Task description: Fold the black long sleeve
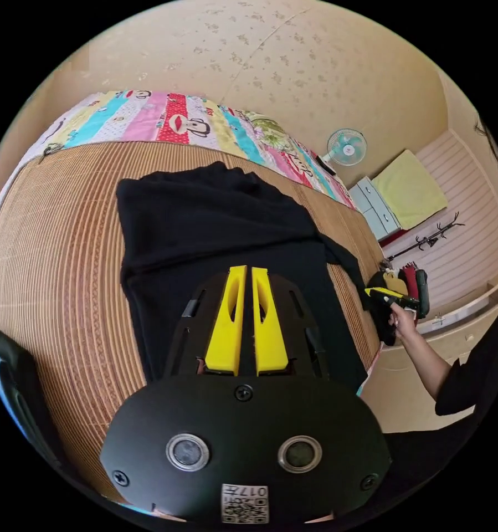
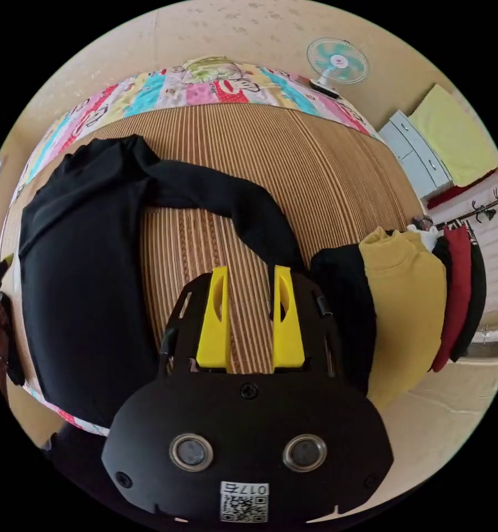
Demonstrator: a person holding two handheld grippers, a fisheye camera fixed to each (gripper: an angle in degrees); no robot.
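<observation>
The left claw point(image 1: 247, 271), two yellow plastic jaws on a black frame, hangs over a black long-sleeved cloth top point(image 1: 215, 233) with its jaws nearly together and nothing between them. The top lies spread on a ribbed woven straw mat point(image 1: 60, 260) covering a bed, one sleeve point(image 1: 345, 260) trailing toward the mat's edge. There a person's hand point(image 1: 402, 320) holds the other claw point(image 1: 383, 295), whose jaws cannot be made out. A bright striped cartoon-print sheet point(image 1: 171, 119) runs along the mat's far side.

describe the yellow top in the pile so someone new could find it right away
Start at the bed covered by a striped bamboo mat. At its near corner a stack of folded clothes hangs over the edge, beside the right tongs. The mustard yellow top lies there between a black garment and a red one, the one yellow piece in the stack.
</observation>
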